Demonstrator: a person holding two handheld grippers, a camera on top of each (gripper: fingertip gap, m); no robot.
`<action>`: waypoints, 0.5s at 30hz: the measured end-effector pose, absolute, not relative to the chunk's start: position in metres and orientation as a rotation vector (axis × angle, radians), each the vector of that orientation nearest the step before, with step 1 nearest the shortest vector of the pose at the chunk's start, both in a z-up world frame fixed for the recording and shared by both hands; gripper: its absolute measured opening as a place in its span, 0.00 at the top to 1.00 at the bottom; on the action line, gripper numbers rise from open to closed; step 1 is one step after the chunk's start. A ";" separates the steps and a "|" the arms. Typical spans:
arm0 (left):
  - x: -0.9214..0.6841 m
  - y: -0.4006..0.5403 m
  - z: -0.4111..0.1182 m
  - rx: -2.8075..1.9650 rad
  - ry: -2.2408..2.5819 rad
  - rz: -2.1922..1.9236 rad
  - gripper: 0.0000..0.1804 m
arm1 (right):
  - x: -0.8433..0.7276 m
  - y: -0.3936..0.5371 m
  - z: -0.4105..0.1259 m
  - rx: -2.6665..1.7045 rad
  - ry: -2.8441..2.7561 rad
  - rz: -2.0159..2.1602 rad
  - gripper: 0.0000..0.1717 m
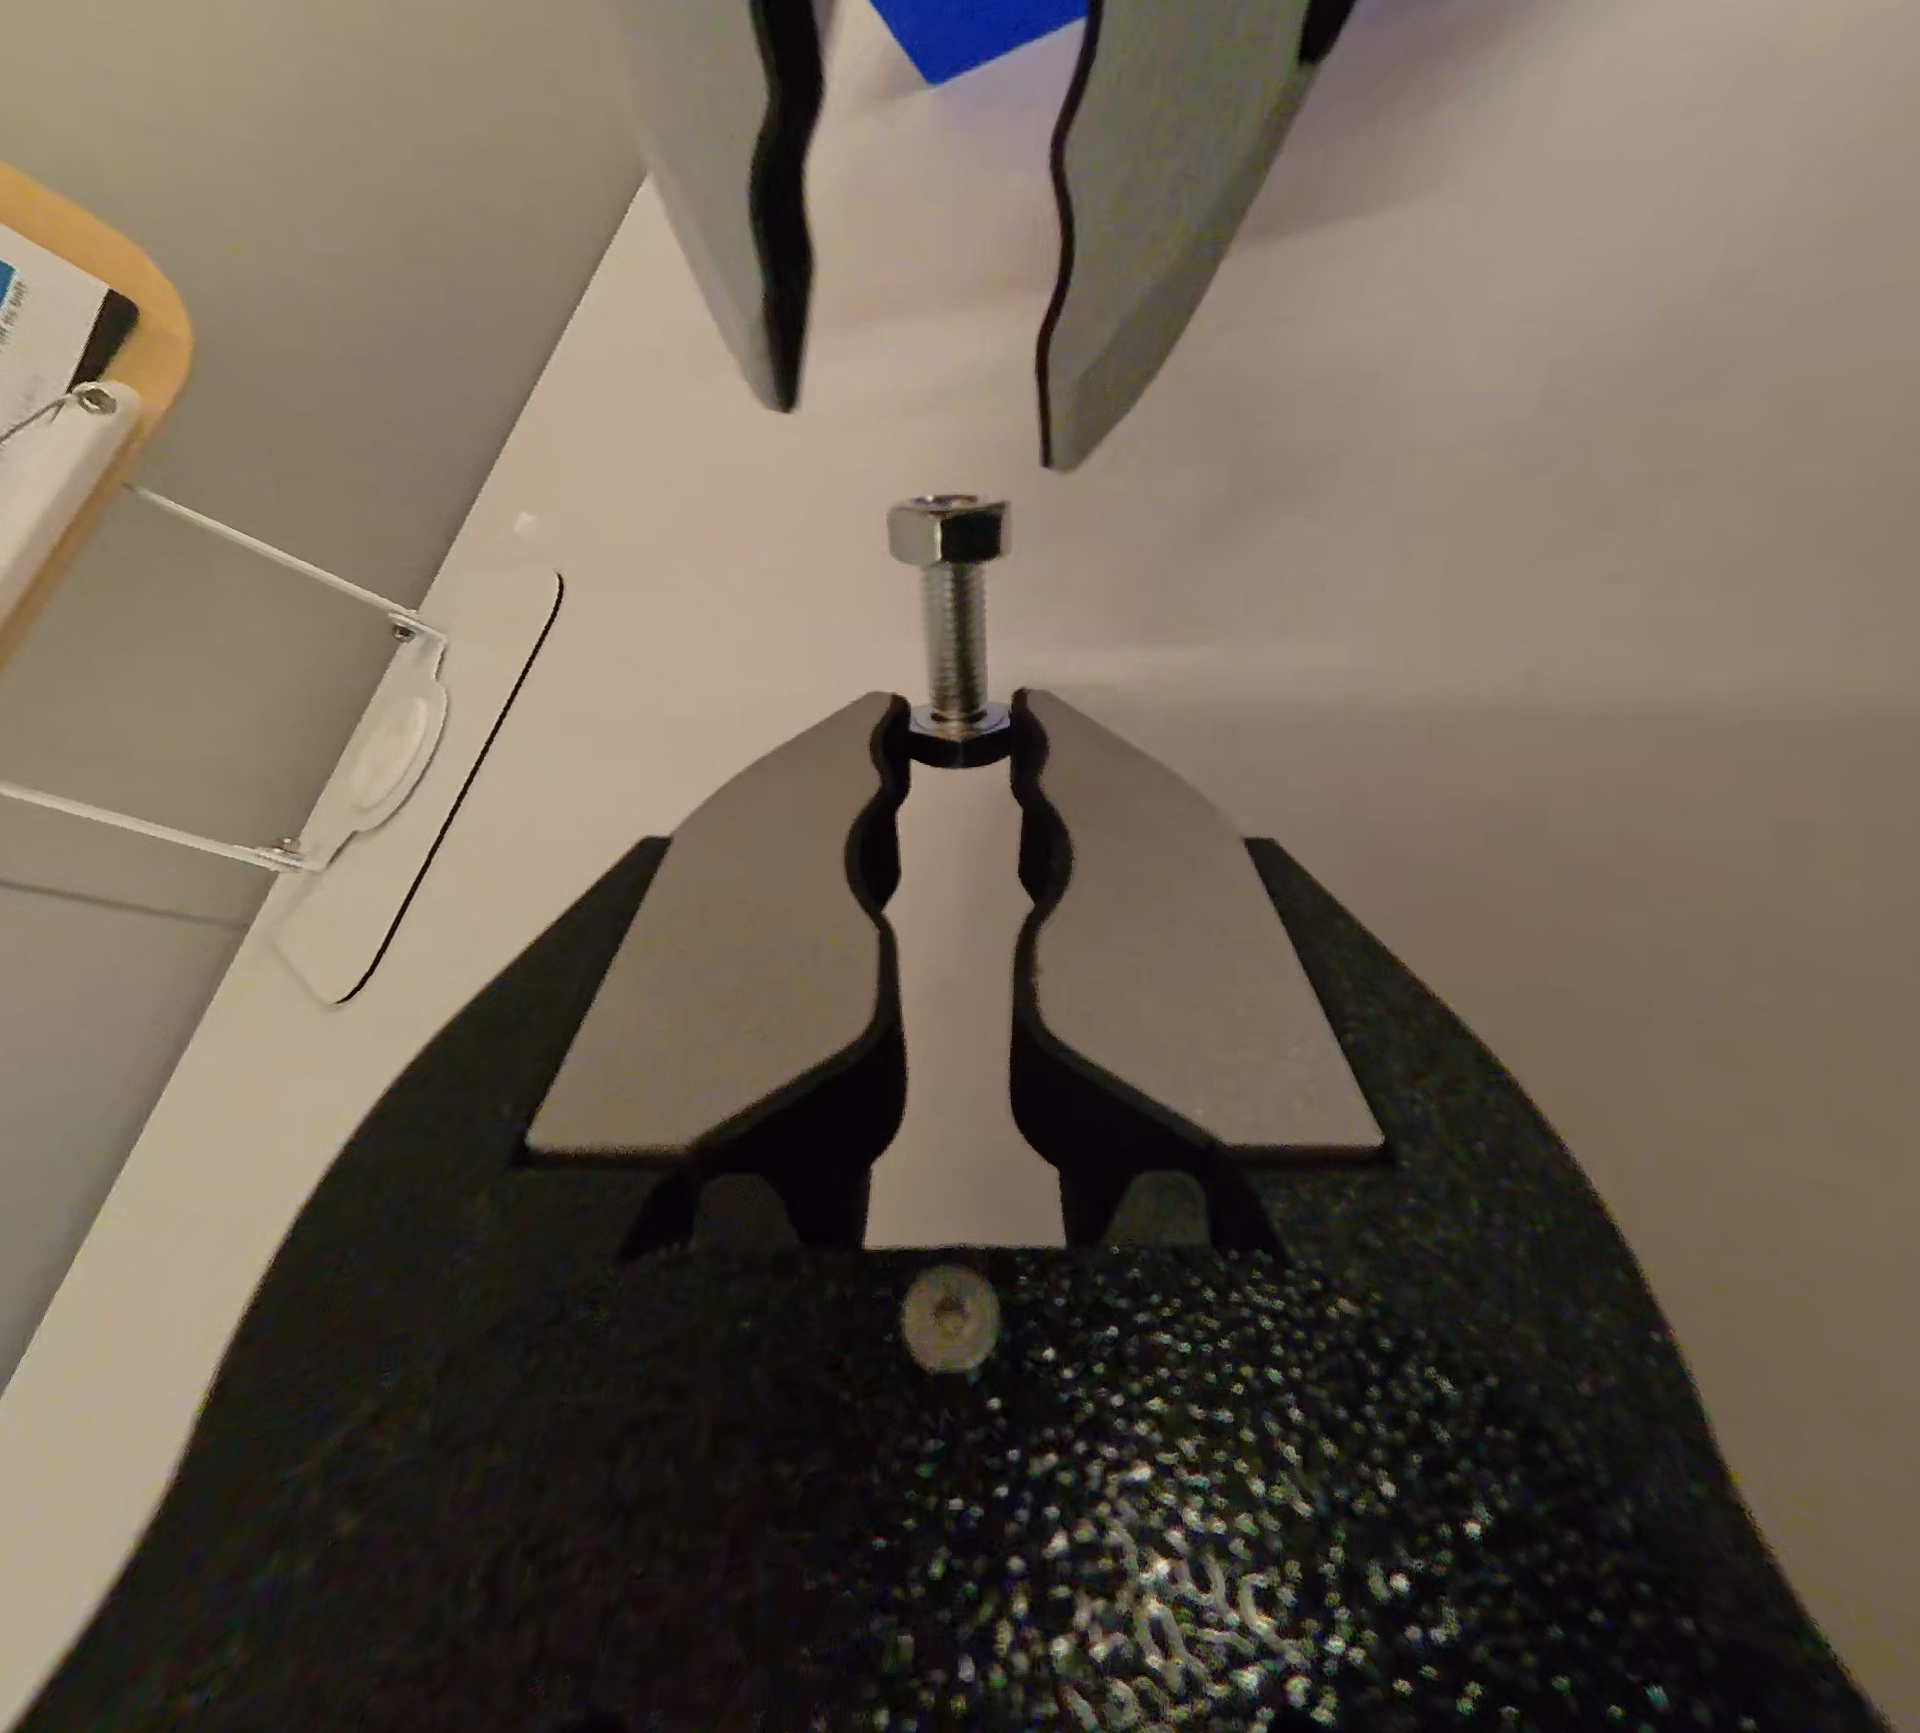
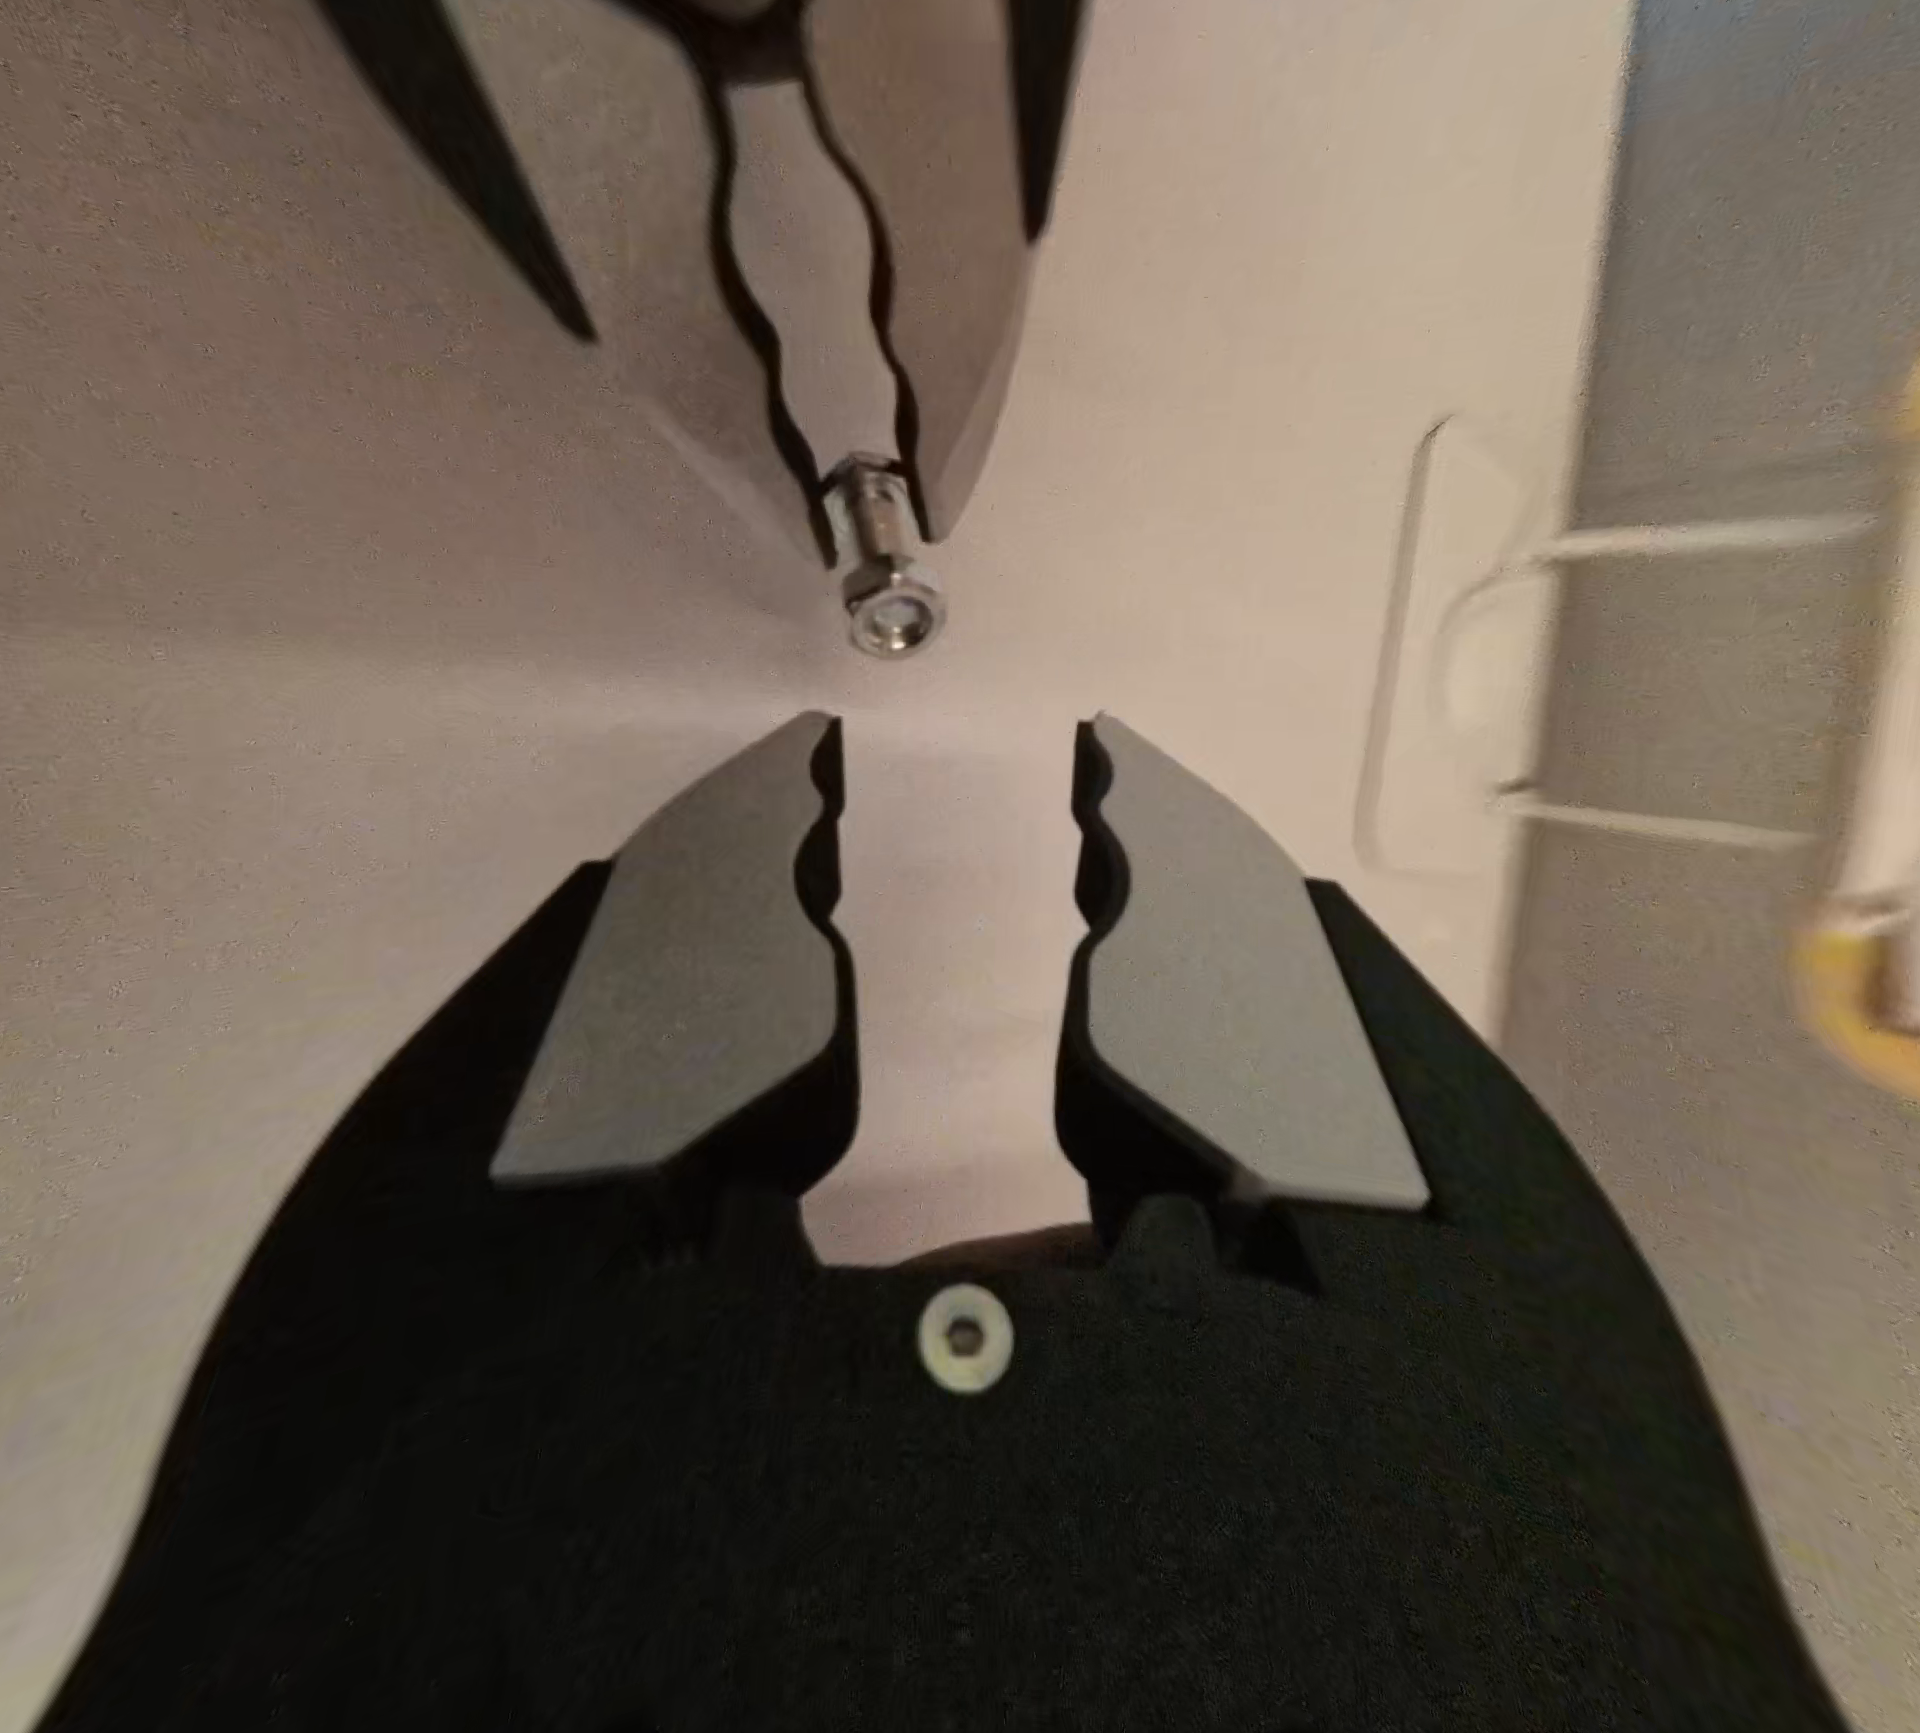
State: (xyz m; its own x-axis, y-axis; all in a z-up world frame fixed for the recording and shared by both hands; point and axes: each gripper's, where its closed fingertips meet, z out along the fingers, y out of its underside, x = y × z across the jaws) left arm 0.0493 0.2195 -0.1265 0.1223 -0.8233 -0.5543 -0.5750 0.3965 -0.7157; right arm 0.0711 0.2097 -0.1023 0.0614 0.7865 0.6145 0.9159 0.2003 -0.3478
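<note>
Bolt (image 1: 954, 634), silver with a nut (image 1: 950, 530) at its far end, is sitting head-first in the left claw (image 1: 956, 715), which is pinching it above the white worktop (image 1: 1455, 644). From the right, the right claw (image 2: 958, 727) is standing spread and empty just short of that nut, so aligning around it looks like the step in hand.

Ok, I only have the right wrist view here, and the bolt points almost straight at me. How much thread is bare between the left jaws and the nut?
Observer: Most of it. The left wrist view shows the nut at the far tip of the bolt.
Operator: What do the left jaws clamp?
Observer: The left gripper pinches the bolt's flat hex head at its fingertips.
Operator: Is my gripper touching the nut?
Observer: No. The right gripper is open, with a clear gap between its tips and the nut.
</note>
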 end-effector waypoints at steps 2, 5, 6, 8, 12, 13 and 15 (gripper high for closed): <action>0.052 0.216 -0.129 -1.271 1.581 -0.278 0.90 | 0.065 0.204 -0.105 -1.505 -1.824 -0.283 0.78; 0.056 0.208 -0.131 -1.248 1.604 -0.277 0.90 | 0.057 0.192 -0.117 -1.555 -1.851 -0.185 0.89; 0.056 0.208 -0.132 -1.247 1.611 -0.256 0.90 | 0.058 0.192 -0.119 -1.589 -1.841 -0.178 0.89; 0.056 0.209 -0.133 -1.226 1.619 -0.208 0.90 | 0.062 0.193 -0.124 -1.816 -1.718 -0.061 0.89; 0.054 0.211 -0.134 -1.170 1.646 -0.078 0.90 | 0.054 0.183 -0.124 -2.407 -1.067 0.685 0.90; 0.054 0.212 -0.132 -1.174 1.636 -0.094 0.90 | 0.054 0.183 -0.121 -2.423 -1.004 0.790 0.88; 0.054 0.212 -0.130 -1.219 1.618 -0.157 0.90 | 0.056 0.184 -0.117 -2.345 -1.098 0.752 0.82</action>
State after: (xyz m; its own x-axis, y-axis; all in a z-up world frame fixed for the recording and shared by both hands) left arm 0.0535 0.2122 -0.1301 0.0755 -0.7592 -0.6464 -0.6208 0.4715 -0.6263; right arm 0.0563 0.1835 -0.1167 0.5367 0.7938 -0.2859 0.5538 -0.5871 -0.5904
